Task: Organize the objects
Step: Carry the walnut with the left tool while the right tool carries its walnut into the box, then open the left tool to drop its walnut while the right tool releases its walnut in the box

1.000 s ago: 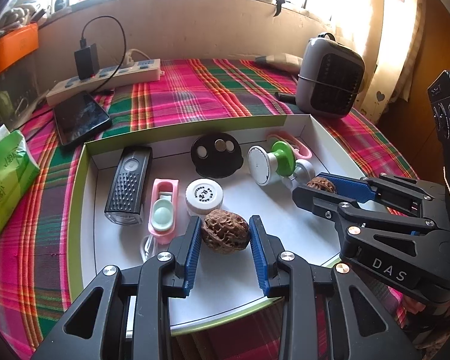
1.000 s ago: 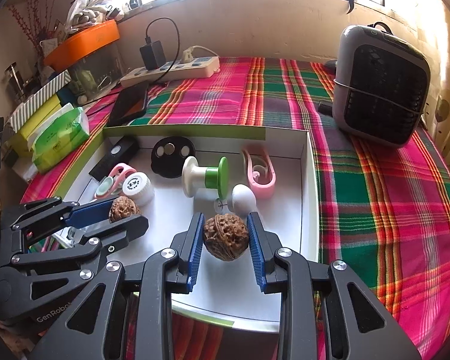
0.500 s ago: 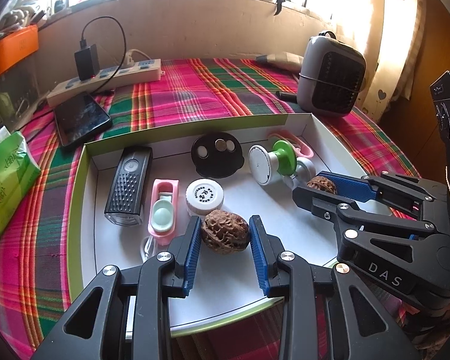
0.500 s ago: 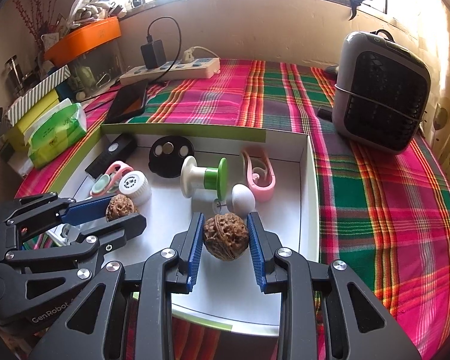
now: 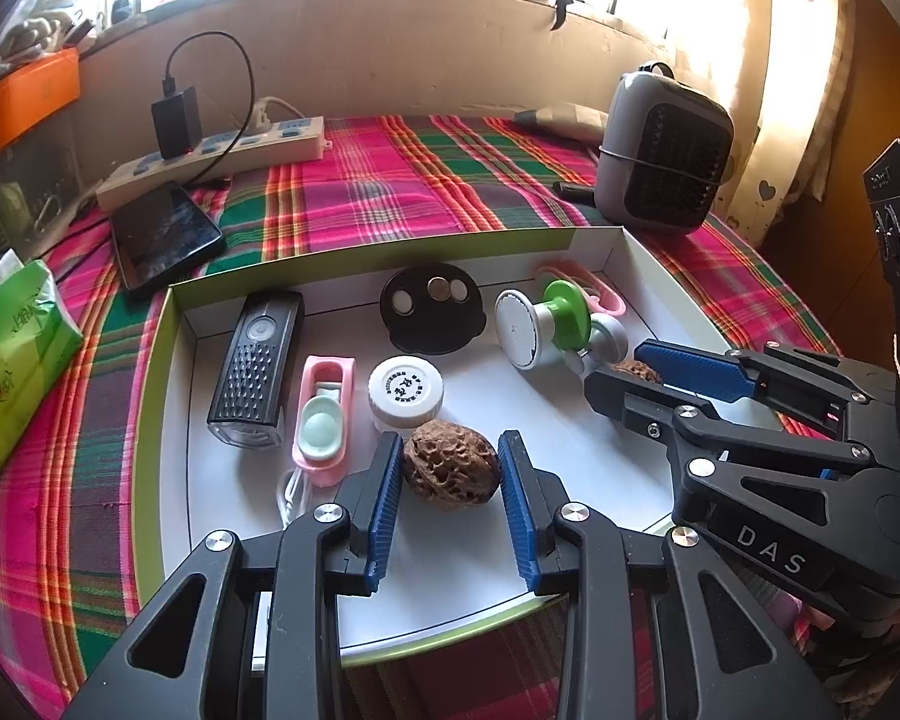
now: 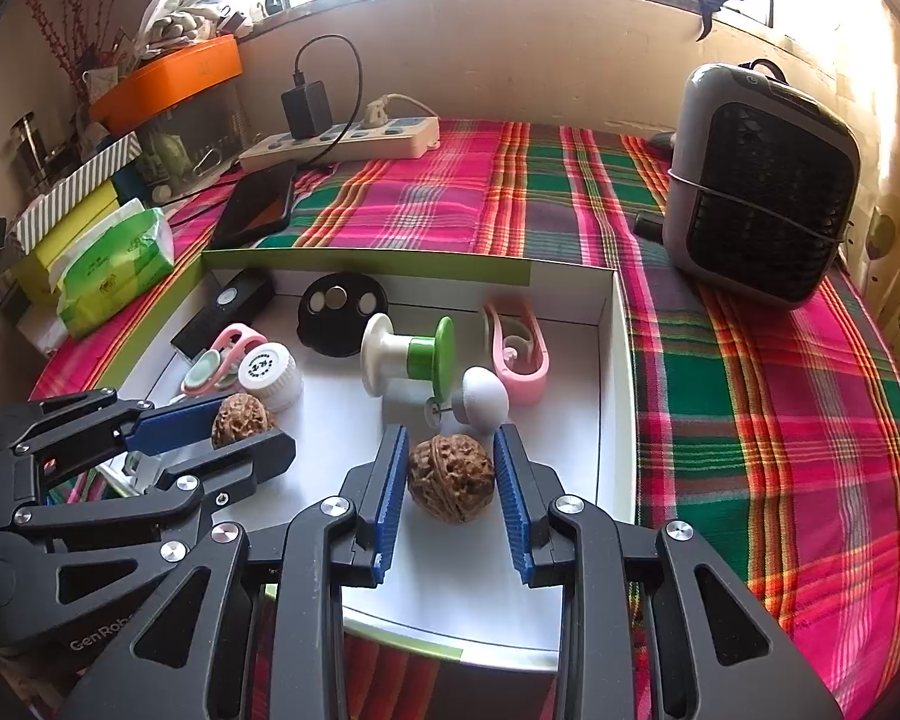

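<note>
We have a walnut between the jaws of each gripper, both resting on the white floor of the shallow green-edged box (image 5: 150, 396). In the left wrist view the left gripper (image 5: 450, 483) straddles the left walnut (image 5: 451, 469) at lower centre; its left pad lies against the shell while a sliver of white shows before the right pad, so we read these jaws as loose around the nut, not clenched. Its long axis runs across the frame, from pad to pad. In the right wrist view the right gripper (image 6: 450, 477) straddles the right walnut (image 6: 450, 477) at lower centre, its jaws opening with the nut between them and small gaps on both sides, so that nut looks released. Each hand is nearest its own nut; the next move, we judge, is a straight pull back along the fingers without nudging the shells. Around them in the box lie a white bottle cap (image 5: 405, 387), a green-and-white spool (image 6: 408, 357) and a black bike light (image 5: 255, 360). The box sits on a pink-and-green plaid cloth (image 6: 750, 420) under a bright window, with a grey fan heater (image 6: 762, 186) at the upper right.
</note>
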The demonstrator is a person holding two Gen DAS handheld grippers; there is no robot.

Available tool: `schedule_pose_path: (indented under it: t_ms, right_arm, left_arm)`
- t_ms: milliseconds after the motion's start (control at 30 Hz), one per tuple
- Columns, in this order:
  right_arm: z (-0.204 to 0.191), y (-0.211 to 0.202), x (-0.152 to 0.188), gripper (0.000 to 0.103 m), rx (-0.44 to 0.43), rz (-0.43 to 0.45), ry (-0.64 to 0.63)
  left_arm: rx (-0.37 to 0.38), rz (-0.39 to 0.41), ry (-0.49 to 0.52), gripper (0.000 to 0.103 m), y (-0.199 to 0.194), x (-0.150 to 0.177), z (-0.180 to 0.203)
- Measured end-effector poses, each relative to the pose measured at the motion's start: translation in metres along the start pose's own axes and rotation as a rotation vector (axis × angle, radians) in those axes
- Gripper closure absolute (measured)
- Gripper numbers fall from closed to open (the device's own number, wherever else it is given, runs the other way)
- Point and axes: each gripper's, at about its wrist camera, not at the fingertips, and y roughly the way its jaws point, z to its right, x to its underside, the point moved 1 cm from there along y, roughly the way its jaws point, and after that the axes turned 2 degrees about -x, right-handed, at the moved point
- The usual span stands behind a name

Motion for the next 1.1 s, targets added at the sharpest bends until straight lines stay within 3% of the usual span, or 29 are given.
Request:
schedule_pose_path:
  t_ms: [100,633,800,1100]
  right_arm:
    - [0.001,-0.003,0.000,0.062,-0.003,0.011,0.007]
    - [-0.007,-0.024,0.004,0.061,0.015,0.050,0.016]
    - [-0.012,-0.034,0.008,0.054,0.020,0.066,0.016]
    - [-0.020,-0.051,0.021,0.054,0.022,0.082,0.027]
  left_arm:
    - [-0.007,0.005,-0.002,0.072,-0.003,0.000,0.000]
    - [-0.058,0.044,-0.025,0.072,-0.028,0.009,0.003]
    - [-0.075,0.060,-0.029,0.072,-0.039,0.014,0.005]
    - [-0.120,0.088,-0.041,0.072,-0.061,0.030,0.008]
